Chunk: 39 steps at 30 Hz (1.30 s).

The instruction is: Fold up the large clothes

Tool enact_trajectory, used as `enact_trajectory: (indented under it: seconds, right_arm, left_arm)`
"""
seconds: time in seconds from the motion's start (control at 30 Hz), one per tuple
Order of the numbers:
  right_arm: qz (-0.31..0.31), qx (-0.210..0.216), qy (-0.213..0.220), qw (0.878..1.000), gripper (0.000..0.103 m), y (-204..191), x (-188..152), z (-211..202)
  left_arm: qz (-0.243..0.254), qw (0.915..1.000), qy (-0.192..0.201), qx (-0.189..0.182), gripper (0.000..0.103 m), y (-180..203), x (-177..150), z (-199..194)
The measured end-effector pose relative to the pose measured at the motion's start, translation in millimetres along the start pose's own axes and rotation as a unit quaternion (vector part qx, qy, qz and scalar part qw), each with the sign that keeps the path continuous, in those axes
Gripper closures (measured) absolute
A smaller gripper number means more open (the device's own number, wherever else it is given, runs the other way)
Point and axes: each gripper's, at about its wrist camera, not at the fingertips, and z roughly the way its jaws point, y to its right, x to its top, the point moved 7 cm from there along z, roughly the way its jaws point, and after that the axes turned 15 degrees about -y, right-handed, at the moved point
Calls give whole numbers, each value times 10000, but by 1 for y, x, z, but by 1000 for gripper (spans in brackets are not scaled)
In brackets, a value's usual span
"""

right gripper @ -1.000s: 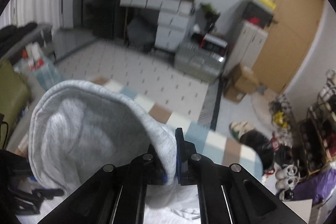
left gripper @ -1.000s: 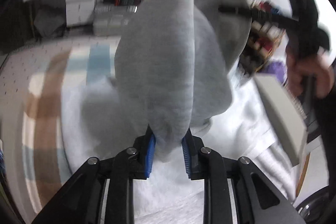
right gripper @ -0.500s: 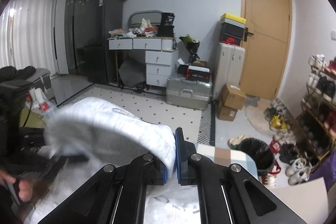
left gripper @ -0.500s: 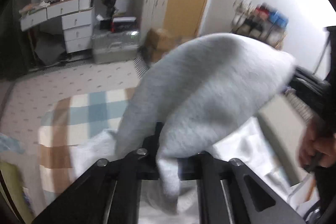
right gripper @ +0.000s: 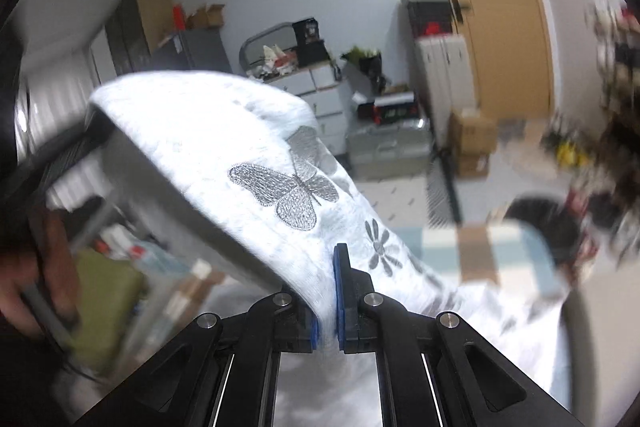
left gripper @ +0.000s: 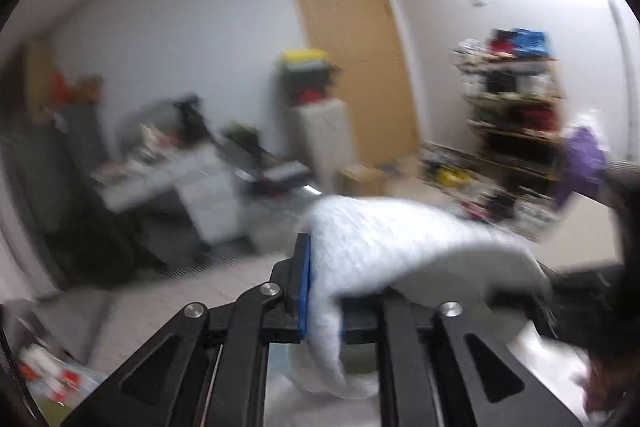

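A light grey garment [right gripper: 248,147] with embroidered grey butterflies and flowers is held up in the air, stretched between both grippers. My right gripper [right gripper: 328,311] is shut on one edge of it. My left gripper [left gripper: 324,303] is shut on another edge of the same garment [left gripper: 400,243], which arches over to the right toward the other gripper. In the right wrist view the left gripper's body [right gripper: 60,155] and the hand holding it show at the far left. Both views are blurred by motion.
A checked blue, brown and white rug [right gripper: 480,247] lies on the floor below. A white drawer unit [right gripper: 320,99], silver cases [right gripper: 388,147], cardboard boxes [right gripper: 472,135], a wooden door [right gripper: 500,7] and shoe shelves [left gripper: 512,115] stand behind. A green bag [right gripper: 104,299] sits at left.
Both grippers have risen and tilted upward with the garment, lifting it off the rug. The butterfly-embroidered side now faces the right wrist camera. The floor has dropped out of the left view.
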Motion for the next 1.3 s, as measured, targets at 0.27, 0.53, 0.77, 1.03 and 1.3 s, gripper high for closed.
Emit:
enact_trajectory:
  seconds: [0.27, 0.53, 0.77, 1.03, 1.3]
  right_arm:
    - [672, 321, -1053, 9916, 95, 49, -114, 13]
    - [629, -476, -1716, 9820, 94, 62, -171, 26]
    - [398, -1139, -2013, 9721, 40, 68, -177, 2]
    - [-378, -833, -1071, 9900, 39, 0, -140, -74]
    - [-383, -713, -2315, 9695, 25, -47, -138, 49]
  left_arm:
    - [100, 9780, -1217, -1689, 94, 49, -159, 2]
    - [529, 9376, -1851, -2896, 57, 84, -199, -20]
    - [-225, 9250, -1353, -3545, 21, 56, -174, -67]
    - [-655, 9375, -1136, -3224, 21, 25, -204, -84]
    - [-757, 9396, -1169, -3126, 21, 31, -215, -63]
